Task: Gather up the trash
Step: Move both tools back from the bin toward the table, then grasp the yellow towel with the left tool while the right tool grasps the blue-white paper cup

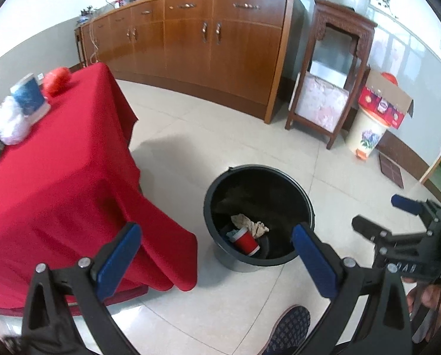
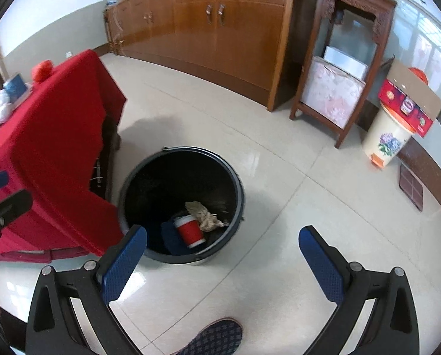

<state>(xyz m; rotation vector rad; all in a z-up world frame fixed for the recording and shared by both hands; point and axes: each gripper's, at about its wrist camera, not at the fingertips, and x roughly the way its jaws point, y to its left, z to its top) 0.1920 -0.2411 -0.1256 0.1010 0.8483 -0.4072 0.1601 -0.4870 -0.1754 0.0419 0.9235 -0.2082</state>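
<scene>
left gripper (image 1: 217,254): blue-padded fingers spread wide, nothing between them, touching nothing. Hangs over pale floor tile beside the bin.
right gripper (image 2: 222,259): same, spread wide and empty. Over the tile, near edge of the bin just ahead of its left finger.
black round plastic trash bin (image 2: 238,183): on the floor, just beside the draped table corner. Both views look down into it.
bin contents: red paper cup with white rim (image 2: 190,231) lying on its side; crumpled beige paper wad (image 2: 204,214) touching it on the far side; something dark blue (image 2: 168,235) under/beside the cup, can't tell what it is.
red-cloth-covered table (image 1: 57,177): cloth hangs down near the bin.
table top items (left view clearer): blue-and-white carton (image 1: 29,96), white crumpled plastic bag (image 1: 10,124) against it, red round object (image 1: 57,80) behind. Yellow item at the frame edge is cut off, unidentifiable.
left view only: right gripper seen side-on at the right edge (image 1: 377,219), green LED lit on its body, part of the holding hand below it.
right view only: gap under the cloth showing a dark table leg (image 2: 114,136); left gripper tip at the left edge, mostly cut off.
both views: patterned dark blue slipper (image 2: 217,337) at the bottom edge, toe only.
background: long brown wooden cabinet (image 1: 208,44), carved dark wood stand (image 1: 338,59), cream floral bucket (image 1: 366,136) with an open red cardboard box (image 1: 386,103) on top.
</scene>
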